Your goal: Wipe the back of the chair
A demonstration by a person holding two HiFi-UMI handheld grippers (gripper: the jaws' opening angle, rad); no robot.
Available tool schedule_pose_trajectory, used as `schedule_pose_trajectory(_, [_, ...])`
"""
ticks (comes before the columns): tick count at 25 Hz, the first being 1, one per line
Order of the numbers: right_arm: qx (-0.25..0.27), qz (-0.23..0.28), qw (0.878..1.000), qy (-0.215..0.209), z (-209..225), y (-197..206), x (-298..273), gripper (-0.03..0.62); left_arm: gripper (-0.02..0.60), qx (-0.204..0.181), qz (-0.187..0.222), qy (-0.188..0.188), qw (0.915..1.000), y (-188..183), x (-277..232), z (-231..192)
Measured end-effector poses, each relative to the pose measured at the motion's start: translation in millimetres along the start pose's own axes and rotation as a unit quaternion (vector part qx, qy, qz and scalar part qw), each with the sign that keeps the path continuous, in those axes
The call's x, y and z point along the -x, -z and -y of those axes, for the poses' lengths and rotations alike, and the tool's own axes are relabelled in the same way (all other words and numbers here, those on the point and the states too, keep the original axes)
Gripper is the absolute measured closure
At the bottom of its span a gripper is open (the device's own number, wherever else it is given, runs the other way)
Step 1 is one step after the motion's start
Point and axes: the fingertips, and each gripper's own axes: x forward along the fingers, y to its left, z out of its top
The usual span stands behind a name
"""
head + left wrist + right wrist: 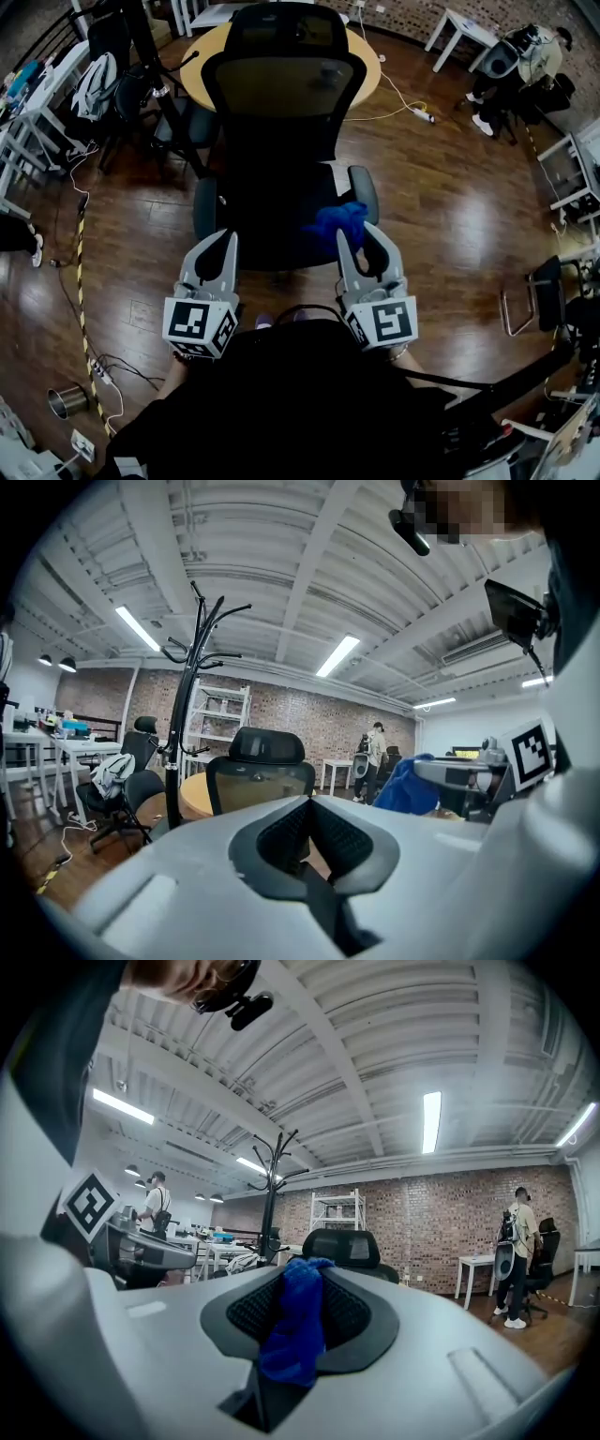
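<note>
While the right hand-held gripper pinches a bunched blue cloth between narrowly parted jaws, it hovers level over the seat of the black mesh-backed office chair, and the cloth hangs well short of the backrest. The left hand-held gripper hovers beside it, jaws closed on nothing. A cloth in grip but off the mesh fits either a wipe about to come or one already finished; the backrest shows no marks to settle it.
</note>
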Motion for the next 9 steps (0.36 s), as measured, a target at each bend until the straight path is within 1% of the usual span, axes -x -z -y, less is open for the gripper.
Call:
schedule_pose_trajectory(6, [-0.001,-0.019,1.000,-0.007,0.3,12.2,5.4,0.494,0.574,0.019,-0.005,-0.005,0.9998,8.7,5.4,4.0])
schedule_pose_trajectory(9, [-0.004,-0.017,1.000,-0.013,2.9,10.4,4.5,0.494,0.574,0.021,-0.002,-0.011,0.9997,7.5,5.4,6.0])
